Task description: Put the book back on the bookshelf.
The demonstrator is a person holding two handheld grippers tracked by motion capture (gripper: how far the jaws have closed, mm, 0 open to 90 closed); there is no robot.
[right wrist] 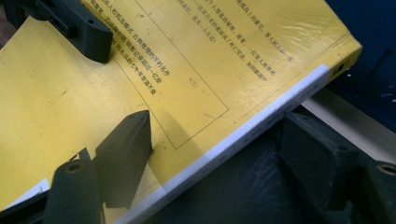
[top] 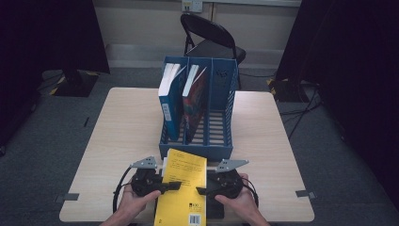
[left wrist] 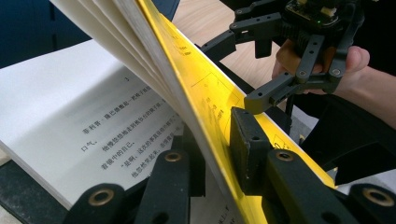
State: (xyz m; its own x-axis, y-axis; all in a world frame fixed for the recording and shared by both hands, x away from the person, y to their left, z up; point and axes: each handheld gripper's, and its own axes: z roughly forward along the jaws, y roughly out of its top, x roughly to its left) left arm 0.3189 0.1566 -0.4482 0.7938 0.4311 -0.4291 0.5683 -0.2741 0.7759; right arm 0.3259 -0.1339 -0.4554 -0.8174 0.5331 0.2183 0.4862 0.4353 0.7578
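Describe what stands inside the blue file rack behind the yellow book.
The blue file rack has three slots. The left holds a blue book, the middle a red-covered book, both leaning; the right slot looks empty. The books hide their slot floors.

Rack (top: 221, 151): mid-table (top: 117, 141), behind the near book (top: 183, 188).
Rack's left compartment: one upright book (top: 170, 101).
Middle compartment: second upright book (top: 195, 103).
Near book: at the table's near edge, between left gripper (top: 175, 185) and right gripper (top: 201, 191).
Chair (top: 211, 40): behind the table.
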